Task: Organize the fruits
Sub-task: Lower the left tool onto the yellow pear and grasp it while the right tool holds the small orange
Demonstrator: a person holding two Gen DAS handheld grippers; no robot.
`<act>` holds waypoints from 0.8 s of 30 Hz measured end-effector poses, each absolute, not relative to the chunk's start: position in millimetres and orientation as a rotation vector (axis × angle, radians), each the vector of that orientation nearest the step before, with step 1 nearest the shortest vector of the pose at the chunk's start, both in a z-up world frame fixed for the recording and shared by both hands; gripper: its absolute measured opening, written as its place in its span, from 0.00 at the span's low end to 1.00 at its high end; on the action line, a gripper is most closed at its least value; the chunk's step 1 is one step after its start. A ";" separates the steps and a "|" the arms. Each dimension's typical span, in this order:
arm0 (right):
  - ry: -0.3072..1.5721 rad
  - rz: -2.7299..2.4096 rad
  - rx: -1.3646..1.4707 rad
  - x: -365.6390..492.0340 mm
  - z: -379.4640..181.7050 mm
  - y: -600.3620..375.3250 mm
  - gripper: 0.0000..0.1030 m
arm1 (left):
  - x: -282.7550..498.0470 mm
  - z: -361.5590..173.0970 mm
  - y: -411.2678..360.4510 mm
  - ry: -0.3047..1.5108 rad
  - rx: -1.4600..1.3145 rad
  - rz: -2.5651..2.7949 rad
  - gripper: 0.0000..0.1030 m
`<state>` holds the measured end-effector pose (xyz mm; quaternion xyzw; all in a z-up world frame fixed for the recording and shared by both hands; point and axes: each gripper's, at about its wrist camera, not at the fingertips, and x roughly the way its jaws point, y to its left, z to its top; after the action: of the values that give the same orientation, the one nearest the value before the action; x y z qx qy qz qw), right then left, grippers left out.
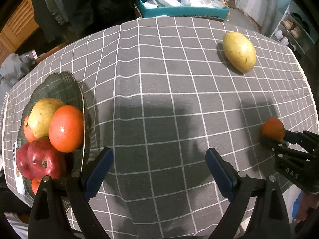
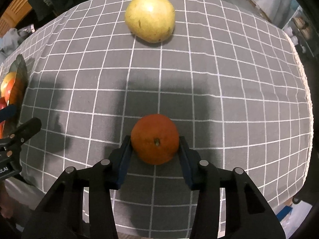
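Observation:
A green leaf-shaped plate (image 1: 59, 85) at the table's left holds a yellow mango (image 1: 42, 115), an orange fruit (image 1: 66, 128), red apples (image 1: 44, 159) and more fruit beneath. My left gripper (image 1: 159, 159) is open and empty just right of the plate. My right gripper (image 2: 155, 145) is shut on an orange (image 2: 155, 141) low over the cloth; it also shows in the left wrist view (image 1: 273, 128). A second yellow mango (image 2: 150, 17) lies loose at the far side, also in the left wrist view (image 1: 239, 51). The plate's edge (image 2: 20, 67) shows in the right wrist view.
The table wears a grey cloth with white grid lines (image 1: 159, 79). A teal box with plastic bags (image 1: 179, 4) stands behind the far edge. Shelves with shoes (image 1: 289, 27) are at the back right. The table's right edge (image 2: 305, 91) is near.

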<state>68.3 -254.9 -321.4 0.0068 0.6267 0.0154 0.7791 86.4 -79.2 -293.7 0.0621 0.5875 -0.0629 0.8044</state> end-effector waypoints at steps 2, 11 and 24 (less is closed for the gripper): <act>1.339 0.027 0.025 72.6 -312.8 -259.3 0.43 | 89.4 -290.1 -81.9 1.250 0.129 -0.143 0.92; 1.254 -0.019 0.030 99.1 -286.1 -282.7 0.43 | 111.4 -272.9 -107.3 1.208 0.122 -0.175 0.92; 1.194 -0.064 0.098 145.2 -257.8 -325.7 0.43 | 162.5 -260.2 -147.0 1.192 0.077 -0.234 0.92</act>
<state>145.2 -325.7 -257.8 0.0460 0.5620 -0.0300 0.8253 162.5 -147.0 -260.2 0.0364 0.5599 -0.1100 0.8205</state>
